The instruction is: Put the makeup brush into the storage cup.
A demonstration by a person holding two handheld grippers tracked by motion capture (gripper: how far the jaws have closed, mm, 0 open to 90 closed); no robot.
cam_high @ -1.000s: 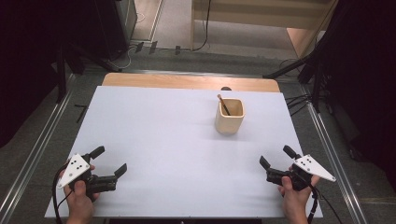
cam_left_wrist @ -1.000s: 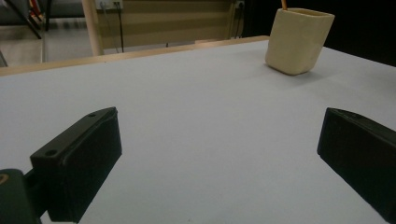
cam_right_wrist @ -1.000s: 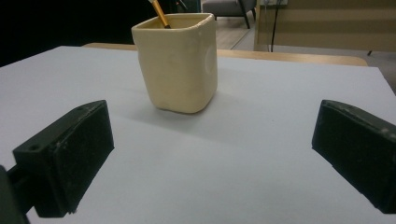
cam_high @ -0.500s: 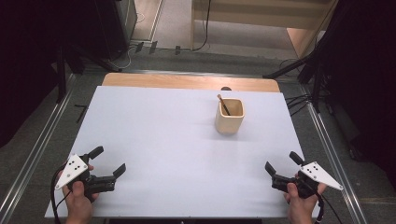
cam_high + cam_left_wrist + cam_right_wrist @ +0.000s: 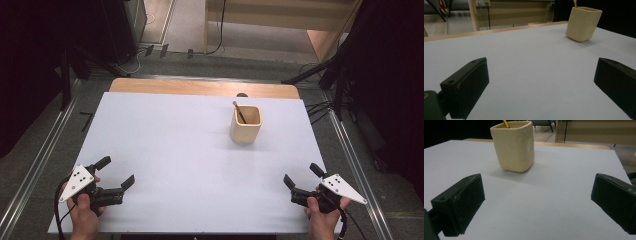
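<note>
A cream square cup (image 5: pixel 246 124) stands on the white table top (image 5: pixel 185 145), right of centre toward the far edge. A thin brown stick (image 5: pixel 239 112) leans inside it. My left gripper (image 5: pixel 116 171) is low at the near left corner, open, nothing between its jaws. My right gripper (image 5: pixel 303 175) is at the near right corner, also open and empty. The left gripper view has the cup (image 5: pixel 583 23) far off at the upper right, beyond the open left gripper (image 5: pixel 541 82). In the right gripper view the cup (image 5: pixel 514 146) stands closer, ahead and left of the open right gripper (image 5: pixel 537 205).
A wooden strip (image 5: pixel 200 88) runs along the table's far edge. Metal rails (image 5: pixel 352 160) flank both sides of the table. Black stands and cables (image 5: pixel 325 75) sit on the floor beyond.
My right gripper has drawn back toward the near right corner. The left gripper has shifted slightly nearer. The cup and stick have not moved.
</note>
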